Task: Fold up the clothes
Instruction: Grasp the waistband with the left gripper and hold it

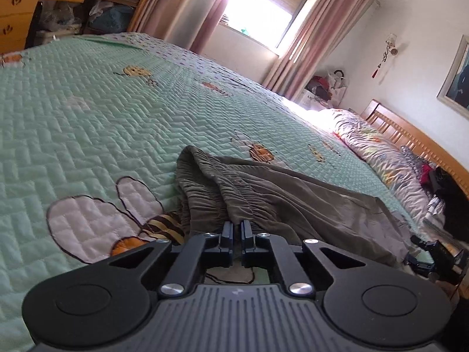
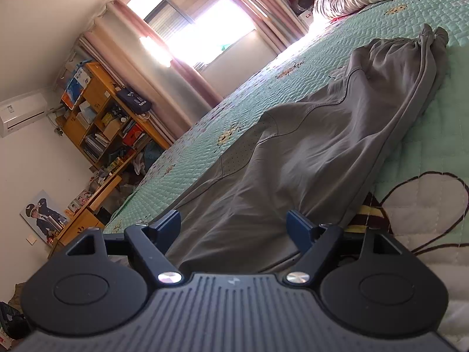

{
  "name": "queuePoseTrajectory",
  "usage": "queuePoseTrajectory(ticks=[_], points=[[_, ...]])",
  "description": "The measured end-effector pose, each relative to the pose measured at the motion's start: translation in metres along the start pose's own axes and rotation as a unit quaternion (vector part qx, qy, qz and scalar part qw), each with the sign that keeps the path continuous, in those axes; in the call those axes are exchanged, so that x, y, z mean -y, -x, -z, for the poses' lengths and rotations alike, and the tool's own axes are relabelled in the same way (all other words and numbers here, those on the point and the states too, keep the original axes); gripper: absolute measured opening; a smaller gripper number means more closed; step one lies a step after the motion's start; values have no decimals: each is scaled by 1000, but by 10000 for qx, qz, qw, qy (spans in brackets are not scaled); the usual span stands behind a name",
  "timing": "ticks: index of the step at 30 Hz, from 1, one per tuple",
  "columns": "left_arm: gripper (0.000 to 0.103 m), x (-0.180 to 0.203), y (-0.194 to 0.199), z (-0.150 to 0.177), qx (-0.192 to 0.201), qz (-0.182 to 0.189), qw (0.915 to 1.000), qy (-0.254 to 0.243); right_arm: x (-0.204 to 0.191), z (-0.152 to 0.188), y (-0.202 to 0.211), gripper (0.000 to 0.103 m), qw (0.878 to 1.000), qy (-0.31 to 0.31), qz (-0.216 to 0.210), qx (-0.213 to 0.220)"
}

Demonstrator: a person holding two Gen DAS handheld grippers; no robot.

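Bedroom, big bed with a mint-green quilted bedspread point(image 1: 88, 111) with bee appliqués, sunlit window point(image 1: 272, 3) with pink curtains point(image 1: 307, 44) behind. Grey-olive trousers point(image 2: 307, 152) lie stretched lengthwise on the bedspread, elastic waistband point(image 1: 211, 187) bunched at one end, tied-off cuff end point(image 2: 433, 36) far up toward the patterned duvet point(image 1: 378, 149) by the wooden headboard point(image 1: 416, 138).

Left gripper point(image 1: 236, 231): jaws clamped together on the gathered waistband fabric, cloth pinched between the pads. A dark drawstring loops on the bedspread just under it.

Right gripper point(image 2: 234, 223): jaws spread wide, straddling the trouser leg near its lower end; pads not pressing on the cloth, so nothing gripped.

Further out: wooden shelf unit point(image 2: 102, 117) stuffed with boxes and books, white air conditioner point(image 2: 20, 114) on the wall, framed portrait point(image 2: 44, 214) leaning low by the desk point(image 2: 88, 217). Box near the duvet shows red letters "LE", rest cut off. Other labels on the shelf too small to read.
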State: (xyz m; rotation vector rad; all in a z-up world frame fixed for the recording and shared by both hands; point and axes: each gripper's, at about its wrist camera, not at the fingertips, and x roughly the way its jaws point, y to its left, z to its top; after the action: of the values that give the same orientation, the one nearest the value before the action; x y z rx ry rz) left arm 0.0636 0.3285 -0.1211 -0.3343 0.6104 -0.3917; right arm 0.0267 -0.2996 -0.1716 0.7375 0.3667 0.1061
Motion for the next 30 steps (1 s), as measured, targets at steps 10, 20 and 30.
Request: queuePoseTrajectory(ticks=[10,20,30], points=[[0,-20,30,-14,-33,37,10000,54,0,-1,-1,82,10000,11,-32,13],[56,-17,-4,-16,-44,784,9963,338,-6,-10,3,82,9999,-49,38,-90],[28,-34,-11,1,-82,1190,9895,820,15,-24,46,82,9973,-360,620,135]])
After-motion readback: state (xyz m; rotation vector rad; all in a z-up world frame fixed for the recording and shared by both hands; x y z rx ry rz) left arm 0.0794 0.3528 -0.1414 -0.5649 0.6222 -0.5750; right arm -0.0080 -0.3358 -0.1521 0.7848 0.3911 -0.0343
